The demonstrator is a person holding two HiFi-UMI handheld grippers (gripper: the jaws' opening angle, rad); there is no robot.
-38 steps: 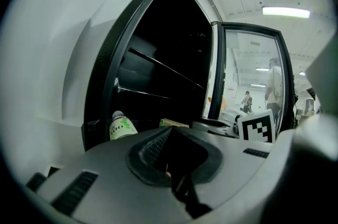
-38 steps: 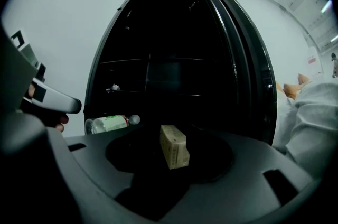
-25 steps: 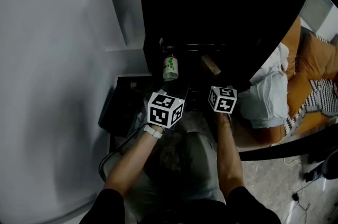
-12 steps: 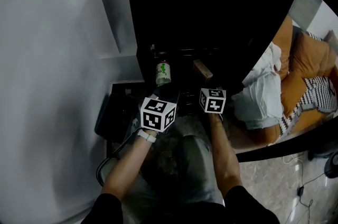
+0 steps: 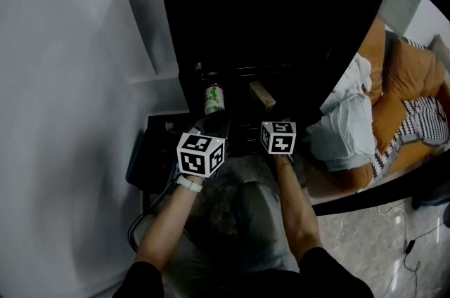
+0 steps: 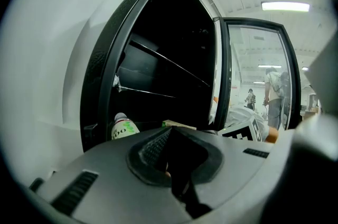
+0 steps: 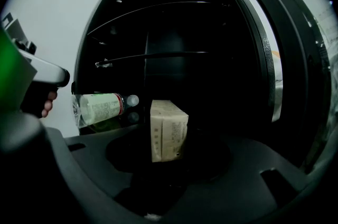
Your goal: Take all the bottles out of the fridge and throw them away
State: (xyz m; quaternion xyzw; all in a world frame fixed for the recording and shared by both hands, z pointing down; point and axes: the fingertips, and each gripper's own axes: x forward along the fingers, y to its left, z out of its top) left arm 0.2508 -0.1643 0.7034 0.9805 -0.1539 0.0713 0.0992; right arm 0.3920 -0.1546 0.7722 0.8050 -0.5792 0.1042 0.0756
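Facing the open fridge (image 5: 281, 22), both grippers sit low and close to level, a posture that suits the bottom shelf where the contents lie.

Bottle (image 5: 214, 98): the one bottle in view. It lies on its side inside the fridge, cap pointing inward, with a box (image 5: 261, 94) just beside it. It is ahead of and a little left of the left gripper (image 6: 170, 136), not between its jaws.

Left jaws: drawn together at the tips as far as the view shows, with nothing in them, so they must part before any grasp.

Right gripper (image 7: 169, 165): the jaws are part-way open and have just been closing. The box stands straight ahead of them, yet no pad is seen pressing on it, and the dark hides how far its foot reaches in. The box is no bottle, so judged by the task it is an obstacle, not a target.

Door (image 6: 259, 75): swung wide to the right, leaving the shelf free to both hands.

Upper shelves look bare, though the interior is too dark to be sure. Removal appears not yet begun.
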